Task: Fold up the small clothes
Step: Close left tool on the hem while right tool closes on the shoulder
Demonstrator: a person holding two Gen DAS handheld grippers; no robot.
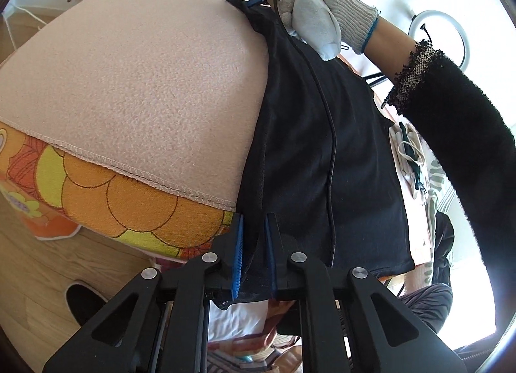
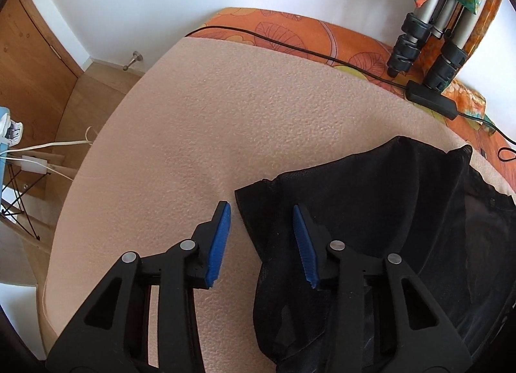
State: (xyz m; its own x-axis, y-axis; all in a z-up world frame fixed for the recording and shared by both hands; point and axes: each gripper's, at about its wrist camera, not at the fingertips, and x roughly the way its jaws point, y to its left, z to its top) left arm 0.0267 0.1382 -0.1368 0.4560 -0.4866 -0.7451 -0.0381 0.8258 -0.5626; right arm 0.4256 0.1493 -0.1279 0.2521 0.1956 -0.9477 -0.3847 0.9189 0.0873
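Grasp step: left gripper [image 1: 254, 237] pinches near hem of black garment [image 1: 322, 134] lying on pink blanket [image 1: 145, 83]; right gripper [image 2: 262, 211], half spread, straddles far corner unclamped; probably next, close there and lift for fold.

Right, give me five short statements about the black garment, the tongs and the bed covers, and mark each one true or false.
1. The thin black fabric garment lies on a peach fleece blanket. True.
2. The left tongs are wide open, clear of the garment. False: they are shut on its edge.
3. The right tongs have an edge of the garment between their blue pads, with a gap remaining. True.
4. The hand holding the right tongs is bare. False: it wears a grey knit glove.
5. The sheet under the blanket is plain white. False: it is orange with a floral print.
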